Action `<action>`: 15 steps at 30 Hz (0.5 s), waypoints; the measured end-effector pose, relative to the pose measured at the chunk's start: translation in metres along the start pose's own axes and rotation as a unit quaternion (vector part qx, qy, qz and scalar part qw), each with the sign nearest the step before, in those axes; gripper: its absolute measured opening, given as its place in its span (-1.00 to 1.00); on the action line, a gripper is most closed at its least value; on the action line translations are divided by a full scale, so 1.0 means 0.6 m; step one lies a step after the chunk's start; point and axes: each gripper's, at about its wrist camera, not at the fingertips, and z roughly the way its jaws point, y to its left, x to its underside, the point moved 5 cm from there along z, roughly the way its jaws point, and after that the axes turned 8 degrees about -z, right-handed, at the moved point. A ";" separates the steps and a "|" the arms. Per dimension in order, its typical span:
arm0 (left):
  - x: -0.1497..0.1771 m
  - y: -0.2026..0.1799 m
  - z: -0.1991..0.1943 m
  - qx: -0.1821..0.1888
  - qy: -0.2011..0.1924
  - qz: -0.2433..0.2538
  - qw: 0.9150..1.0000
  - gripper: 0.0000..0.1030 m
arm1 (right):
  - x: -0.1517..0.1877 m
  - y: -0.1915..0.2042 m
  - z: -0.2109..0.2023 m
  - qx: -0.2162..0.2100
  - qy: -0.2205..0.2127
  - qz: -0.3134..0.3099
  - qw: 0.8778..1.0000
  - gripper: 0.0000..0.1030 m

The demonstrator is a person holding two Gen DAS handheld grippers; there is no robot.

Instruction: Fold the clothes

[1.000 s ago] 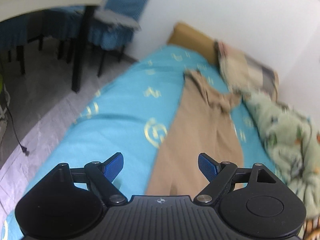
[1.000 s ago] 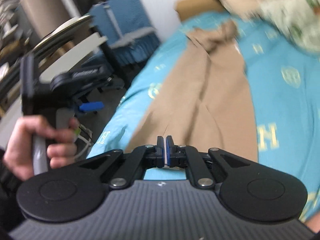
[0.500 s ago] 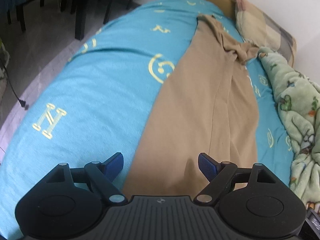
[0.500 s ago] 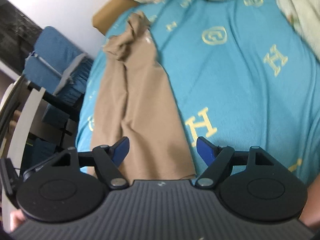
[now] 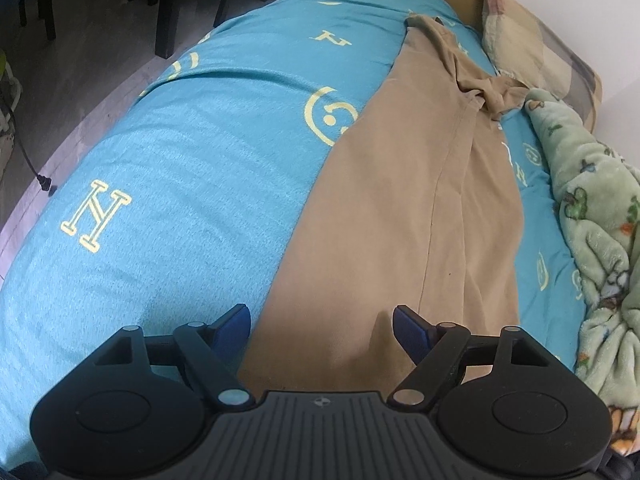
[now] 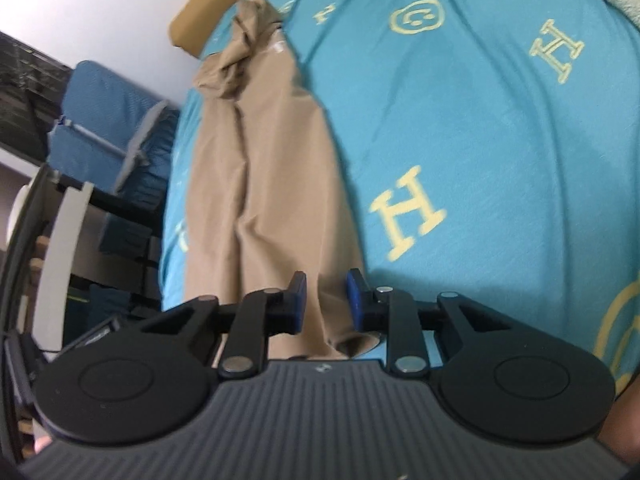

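Both tongs hang over the near hem of the tan trousers (image 5: 404,200). Left gripper (image 5: 322,326), at the bottom centre of its frame, has its blue pads spread wide, one either side of the hem's left corner. Right gripper (image 6: 327,302) stands with a narrow gap between its pads, the hem's right corner lying in that gap, not pinched. Trousers run lengthwise up the turquoise bedsheet (image 5: 180,168) toward the upper right, beside a green blanket (image 5: 596,216).
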 end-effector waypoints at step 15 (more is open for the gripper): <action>-0.006 0.007 0.003 -0.002 0.003 -0.018 1.000 0.52 | -0.005 -0.036 -0.023 0.053 -0.035 0.065 0.996 0.14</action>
